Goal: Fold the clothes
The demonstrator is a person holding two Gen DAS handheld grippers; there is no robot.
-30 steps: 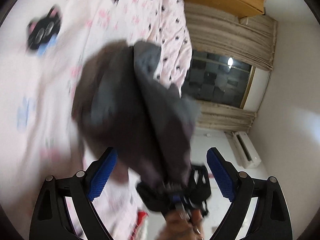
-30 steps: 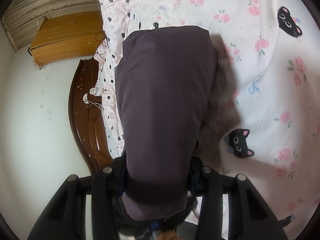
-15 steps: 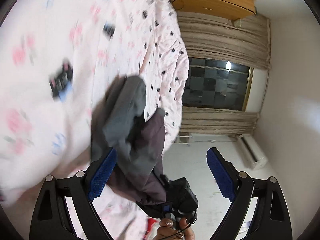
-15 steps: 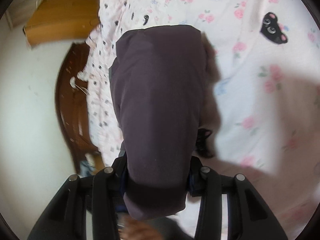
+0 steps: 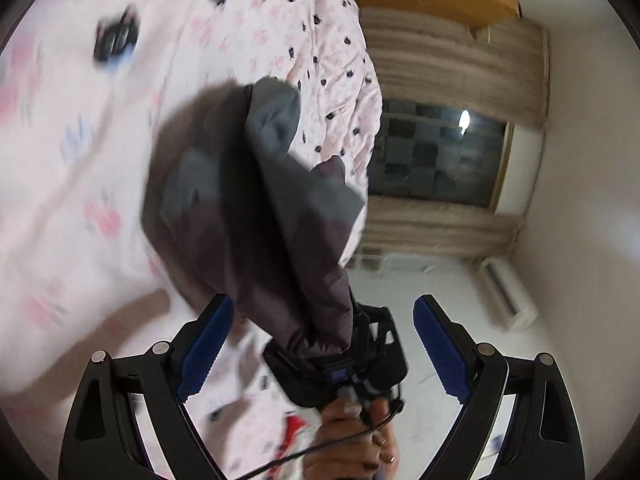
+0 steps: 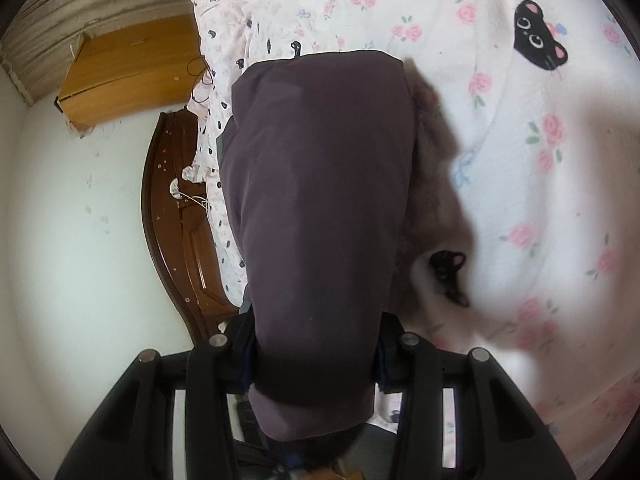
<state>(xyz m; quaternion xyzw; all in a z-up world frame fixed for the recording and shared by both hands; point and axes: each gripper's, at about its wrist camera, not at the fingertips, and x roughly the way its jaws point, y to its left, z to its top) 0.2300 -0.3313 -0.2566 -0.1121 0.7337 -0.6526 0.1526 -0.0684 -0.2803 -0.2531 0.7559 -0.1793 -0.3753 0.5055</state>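
Dark purple-grey cloth fills both wrist views: a garment (image 5: 256, 216) hangs above a bed sheet (image 5: 80, 168) printed with pink roses and black cats. On the left, the left gripper (image 5: 324, 344) stands with its blue-padded jaws spread wide, gripping nothing. Further right in that view, the right gripper (image 5: 352, 364), held in a person's hand (image 5: 356, 432), has its jaws clenched on the garment's lower edge, near a curtained window (image 5: 440, 160).

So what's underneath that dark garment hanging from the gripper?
Under the dark garment lies a cat-and-rose bedsheet, partly in its shadow. The cloth hides the right gripper's fingertips and the sheet directly behind it.
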